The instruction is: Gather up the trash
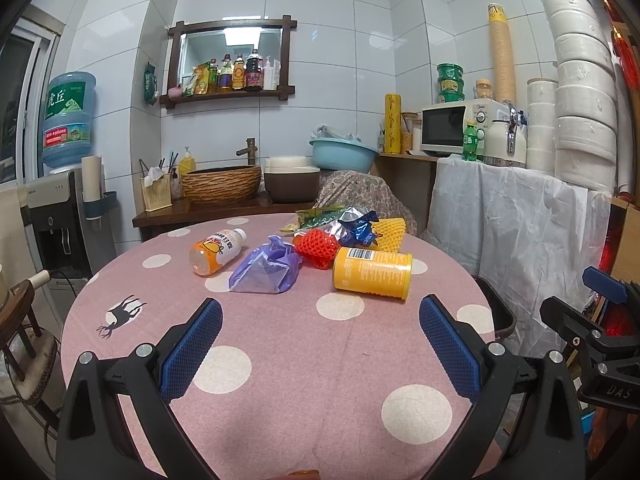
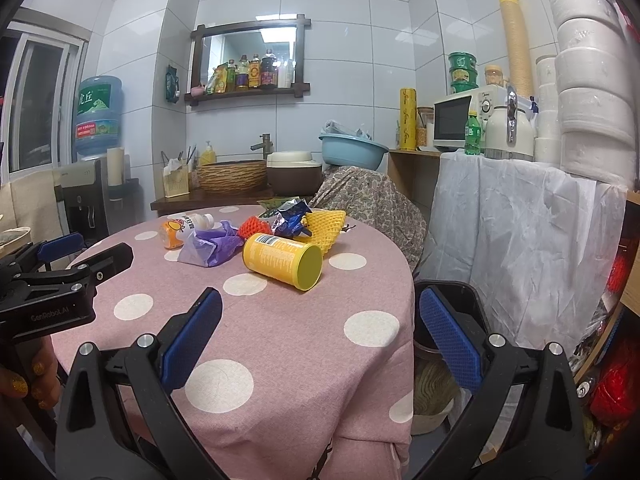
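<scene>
Trash pile (image 1: 320,248) beyond hand-held gripper (image 1: 320,344).

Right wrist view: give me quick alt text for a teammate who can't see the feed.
The open right gripper hovers over the near edge of a round pink polka-dot table, holding nothing. Ahead lies trash: a yellow canister on its side, a purple bag, an orange drink bottle, foam fruit nets and foil wrappers. The left gripper shows at left.

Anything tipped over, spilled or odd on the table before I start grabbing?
The yellow can and the orange bottle both lie on their sides among a crumpled purple bag and foam fruit nets. No spill is visible on the tablecloth.
</scene>
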The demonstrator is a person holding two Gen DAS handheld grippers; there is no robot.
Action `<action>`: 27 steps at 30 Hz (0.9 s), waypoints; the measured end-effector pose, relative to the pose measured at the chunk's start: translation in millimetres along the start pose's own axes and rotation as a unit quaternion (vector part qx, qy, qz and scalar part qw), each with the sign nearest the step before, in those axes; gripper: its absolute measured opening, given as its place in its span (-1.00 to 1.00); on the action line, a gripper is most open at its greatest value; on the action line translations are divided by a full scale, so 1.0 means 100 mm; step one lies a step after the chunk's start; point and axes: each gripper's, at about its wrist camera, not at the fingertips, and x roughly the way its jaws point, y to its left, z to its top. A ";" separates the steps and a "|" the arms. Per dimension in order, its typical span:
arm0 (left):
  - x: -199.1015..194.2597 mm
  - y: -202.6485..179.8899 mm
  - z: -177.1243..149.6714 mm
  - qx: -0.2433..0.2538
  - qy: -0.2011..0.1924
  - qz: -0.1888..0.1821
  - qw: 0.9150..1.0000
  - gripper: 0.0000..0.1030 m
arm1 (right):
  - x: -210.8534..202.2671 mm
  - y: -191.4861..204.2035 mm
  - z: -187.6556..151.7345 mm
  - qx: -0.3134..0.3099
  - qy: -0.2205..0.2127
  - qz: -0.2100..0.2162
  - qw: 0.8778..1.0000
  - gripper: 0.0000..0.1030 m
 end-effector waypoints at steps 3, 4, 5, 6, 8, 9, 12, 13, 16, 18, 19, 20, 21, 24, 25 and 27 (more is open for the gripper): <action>0.00 0.00 0.00 0.001 0.001 0.001 1.000 0.90 | -0.02 0.04 0.02 0.003 0.002 0.002 1.000 0.90; 0.01 -0.01 -0.01 0.001 0.001 0.001 1.000 0.90 | -0.01 0.04 0.01 0.003 0.003 0.002 1.000 0.90; 0.00 -0.02 0.00 0.001 0.001 0.001 1.000 0.90 | -0.01 0.05 0.01 0.003 0.004 0.003 1.000 0.90; 0.00 -0.02 0.00 0.001 0.001 0.001 1.000 0.90 | 0.00 0.06 0.01 0.002 0.005 0.004 1.000 0.90; 0.00 -0.03 -0.01 0.000 0.002 0.001 1.000 0.90 | 0.00 0.07 0.01 -0.001 0.006 0.003 1.000 0.90; 0.01 -0.04 -0.02 -0.001 0.002 0.001 1.000 0.90 | 0.00 0.08 0.01 -0.002 0.006 0.003 1.000 0.90; 0.01 -0.01 -0.02 0.000 0.002 0.000 1.000 0.90 | 0.00 0.08 0.02 -0.001 0.005 0.004 1.000 0.90; 0.01 0.00 -0.03 0.000 0.002 0.000 1.000 0.90 | 0.00 0.08 0.02 -0.001 0.004 0.003 1.000 0.90; 0.01 0.00 -0.04 0.000 0.002 -0.001 1.000 0.90 | 0.01 0.07 0.03 0.000 0.004 0.003 1.000 0.90; 0.02 0.00 -0.05 0.000 0.002 -0.001 1.000 0.90 | 0.01 0.08 0.03 -0.001 0.004 0.003 1.000 0.90; 0.02 0.00 -0.05 0.000 0.003 -0.002 1.000 0.90 | 0.01 0.08 0.03 -0.001 0.004 0.003 1.000 0.90; 0.02 0.00 -0.05 -0.001 0.002 -0.002 1.000 0.90 | 0.01 0.08 0.03 -0.002 0.004 0.003 1.000 0.90; 0.02 0.00 -0.04 0.000 0.002 -0.001 1.000 0.90 | 0.01 0.08 0.03 -0.002 0.004 0.003 1.000 0.90; 0.02 0.00 -0.04 0.000 0.002 -0.001 1.000 0.90 | 0.01 0.07 0.03 0.000 0.004 0.003 1.000 0.90; 0.02 0.00 -0.04 0.000 0.003 -0.001 1.000 0.90 | 0.01 0.07 0.03 0.000 0.004 0.003 1.000 0.90; 0.02 0.01 -0.03 -0.001 0.004 -0.002 1.000 0.90 | 0.01 0.07 0.03 0.000 0.004 0.003 1.000 0.90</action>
